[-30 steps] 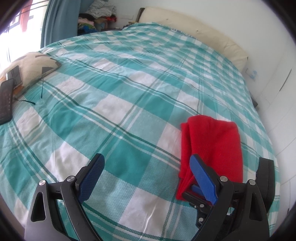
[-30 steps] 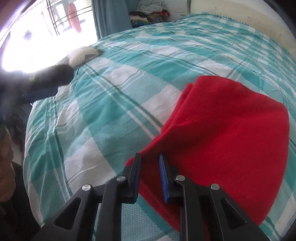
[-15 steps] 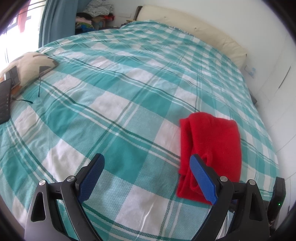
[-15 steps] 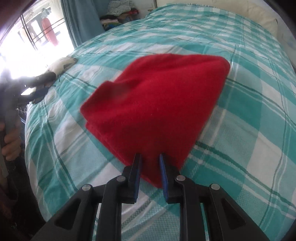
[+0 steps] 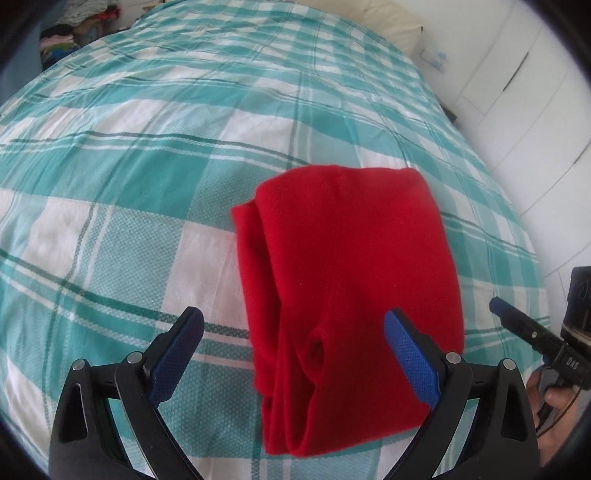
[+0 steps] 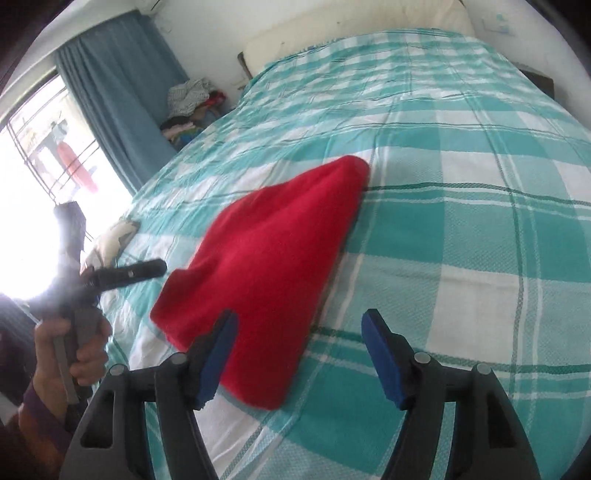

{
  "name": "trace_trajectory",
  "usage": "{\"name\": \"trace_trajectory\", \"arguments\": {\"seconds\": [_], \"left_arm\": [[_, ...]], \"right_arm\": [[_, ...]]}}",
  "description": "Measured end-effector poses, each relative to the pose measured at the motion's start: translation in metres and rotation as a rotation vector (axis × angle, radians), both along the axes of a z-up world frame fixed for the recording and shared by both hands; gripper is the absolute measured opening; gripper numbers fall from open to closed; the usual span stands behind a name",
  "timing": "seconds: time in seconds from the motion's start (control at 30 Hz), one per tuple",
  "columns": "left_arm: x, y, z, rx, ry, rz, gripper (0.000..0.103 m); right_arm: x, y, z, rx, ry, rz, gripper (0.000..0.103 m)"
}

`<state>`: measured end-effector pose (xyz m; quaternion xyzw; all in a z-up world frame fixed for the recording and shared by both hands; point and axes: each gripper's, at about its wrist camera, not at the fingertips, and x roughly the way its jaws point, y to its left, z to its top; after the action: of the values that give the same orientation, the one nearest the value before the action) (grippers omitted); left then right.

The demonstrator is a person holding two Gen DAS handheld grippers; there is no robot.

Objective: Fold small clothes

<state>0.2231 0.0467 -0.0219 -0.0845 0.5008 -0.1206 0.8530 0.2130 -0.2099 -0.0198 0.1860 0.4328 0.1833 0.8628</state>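
A folded red garment (image 5: 347, 280) lies flat on the teal and white checked bedspread (image 5: 147, 155). My left gripper (image 5: 291, 354) is open, just above the garment's near end, jaws spread on either side of it. In the right wrist view the red garment (image 6: 266, 266) lies ahead and left of my right gripper (image 6: 299, 350), which is open and empty; its left finger overlaps the garment's near edge. The right gripper also shows at the right edge of the left wrist view (image 5: 524, 325).
A long cream pillow (image 6: 354, 26) lies at the head of the bed. A patterned cushion (image 6: 110, 240) sits at the bed's left edge. A pile of clothes (image 6: 192, 107) lies beside the blue curtain (image 6: 118, 96). White cupboards (image 5: 517, 81) stand to the right.
My right gripper has opened and let go of the red garment, which now lies on the bed. My left gripper has swung right and closer, over the garment.
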Motion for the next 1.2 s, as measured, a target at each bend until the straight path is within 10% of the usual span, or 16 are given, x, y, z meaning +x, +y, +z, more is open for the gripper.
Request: {"name": "trace_trajectory", "arguments": {"seconds": [0.3, 0.37, 0.47, 0.57, 0.87, 1.03, 1.1, 1.2], "left_arm": [[0.01, 0.007, -0.029, 0.016, 0.06, 0.029, 0.099], [0.012, 0.001, -0.034, -0.012, 0.07, -0.004, 0.094], [0.009, -0.014, -0.037, -0.002, 0.066, -0.056, 0.037], [0.001, -0.022, -0.019, 0.052, 0.012, -0.048, 0.022], [-0.003, -0.007, 0.096, -0.058, -0.247, -0.021, 0.023], [0.018, -0.012, 0.047, 0.014, -0.152, -0.002, 0.072], [0.017, -0.014, 0.017, 0.112, -0.098, 0.01, 0.073], [0.0, -0.012, 0.012, 0.18, -0.106, 0.025, 0.073]], "right_arm": [[0.075, 0.029, -0.059, 0.226, 0.123, 0.038, 0.068], [0.08, 0.052, -0.055, 0.09, 0.085, 0.069, 0.048], [0.073, 0.099, -0.036, -0.286, -0.04, 0.114, 0.032], [0.054, 0.148, -0.019, -0.595, -0.197, 0.174, 0.025], [0.05, 0.137, 0.079, -0.489, -0.426, 0.121, 0.024], [0.095, 0.099, 0.066, -0.297, -0.234, 0.083, 0.034], [0.103, 0.078, 0.031, -0.3, -0.1, 0.056, 0.054], [0.076, 0.044, 0.0, -0.36, -0.057, 0.002, 0.057]]}}
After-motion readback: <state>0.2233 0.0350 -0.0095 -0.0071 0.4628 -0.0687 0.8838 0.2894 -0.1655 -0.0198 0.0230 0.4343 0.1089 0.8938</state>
